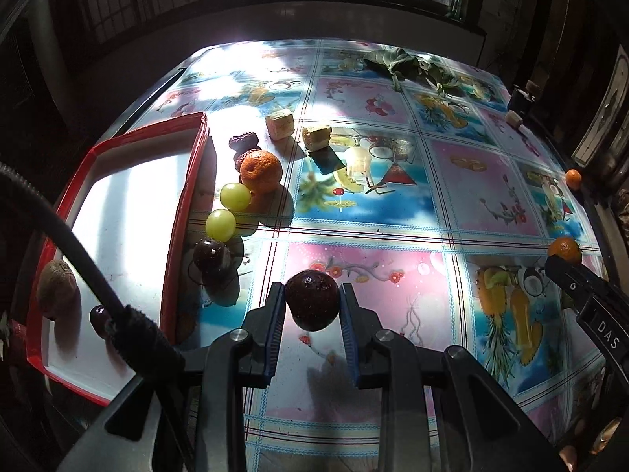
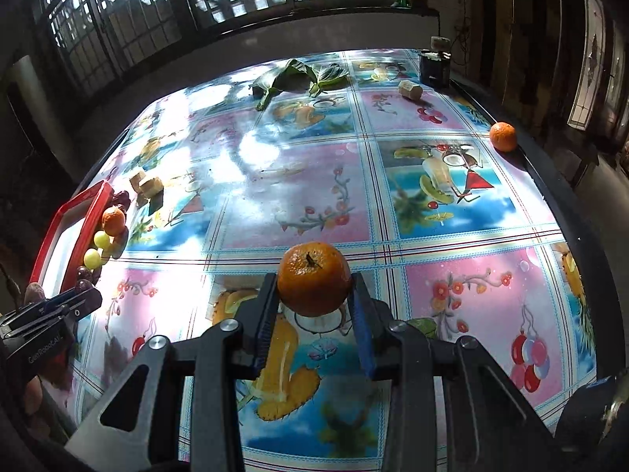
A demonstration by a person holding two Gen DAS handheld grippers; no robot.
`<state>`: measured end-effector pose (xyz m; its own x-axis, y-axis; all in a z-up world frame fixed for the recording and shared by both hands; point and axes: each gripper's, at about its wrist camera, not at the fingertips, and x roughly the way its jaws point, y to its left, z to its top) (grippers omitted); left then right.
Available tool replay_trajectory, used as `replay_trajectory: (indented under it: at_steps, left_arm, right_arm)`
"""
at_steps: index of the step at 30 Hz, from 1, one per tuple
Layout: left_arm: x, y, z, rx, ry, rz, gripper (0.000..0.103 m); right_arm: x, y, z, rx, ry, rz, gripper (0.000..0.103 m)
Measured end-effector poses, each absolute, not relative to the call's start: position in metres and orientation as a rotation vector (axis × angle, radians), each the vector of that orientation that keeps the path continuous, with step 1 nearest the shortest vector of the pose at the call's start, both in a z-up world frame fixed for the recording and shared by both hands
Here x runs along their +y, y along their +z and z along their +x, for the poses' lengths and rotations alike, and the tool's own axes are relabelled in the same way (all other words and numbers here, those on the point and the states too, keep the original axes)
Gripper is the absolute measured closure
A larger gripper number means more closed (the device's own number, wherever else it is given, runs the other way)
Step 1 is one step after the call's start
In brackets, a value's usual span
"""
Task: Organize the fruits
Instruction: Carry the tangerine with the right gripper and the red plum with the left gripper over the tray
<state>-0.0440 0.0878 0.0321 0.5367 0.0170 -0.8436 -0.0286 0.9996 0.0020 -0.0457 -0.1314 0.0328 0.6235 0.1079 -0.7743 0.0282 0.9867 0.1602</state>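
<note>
- Looking at the table, the red tray sits off to the left of both claws, so that's the way both fruits probably need to go.
- Left gripper is way nearer the tray, angled down, pads clamped on a dark plum held just above the tablecloth.
- Right gripper is further out, also tilted down, closed on a mandarin, stem up.
- Round fruit, so no long axis to worry about.
</note>
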Motion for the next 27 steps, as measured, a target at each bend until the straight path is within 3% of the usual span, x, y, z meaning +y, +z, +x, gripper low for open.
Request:
replay_trajectory:
  at_steps: [27]
  left_arm:
    - [0.114, 0.044, -0.075, 0.969, 0.099, -0.016, 0.077]
  right_arm:
    - [-0.063, 0.047, -0.077, 0.877, 0.129, 0.061, 0.066]
